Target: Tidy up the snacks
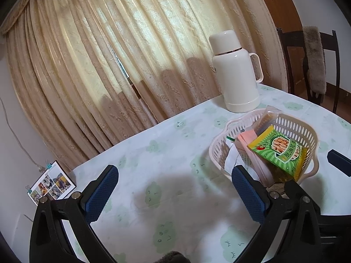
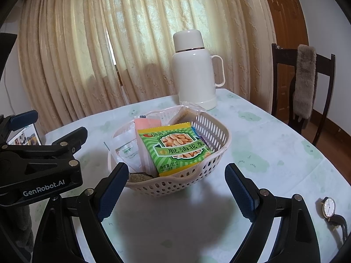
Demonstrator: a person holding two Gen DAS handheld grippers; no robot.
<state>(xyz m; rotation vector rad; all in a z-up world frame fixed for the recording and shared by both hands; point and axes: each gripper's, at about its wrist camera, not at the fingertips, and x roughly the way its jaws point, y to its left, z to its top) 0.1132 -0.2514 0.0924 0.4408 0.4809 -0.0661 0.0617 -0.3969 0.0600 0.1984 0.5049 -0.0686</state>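
- Snacks sit gathered in the basket (image 2: 210,131), a pale slotted plastic one on the table (image 2: 274,153), so the sorting looks largely done from where I stand.
- The green peanut packet (image 2: 177,146) lies on top, leaning against the basket's near rim, with a pink packet (image 2: 147,123) and a white sachet (image 2: 125,149) tucked behind and beside it; I judge they stand on edge because the basket is crowded.
- My right gripper (image 2: 175,188) has its jaws spread wide and holds nothing; it hovers just short of the basket, pointed down at it.
- My left gripper (image 1: 175,192) is likewise wide apart and empty, over bare tablecloth to the left of the basket.
- The thermos (image 2: 193,70) stands behind the basket, clear of my reach path.
- A wristwatch (image 2: 329,208) lies near the right table edge, well apart from the snacks; I would leave it alone.
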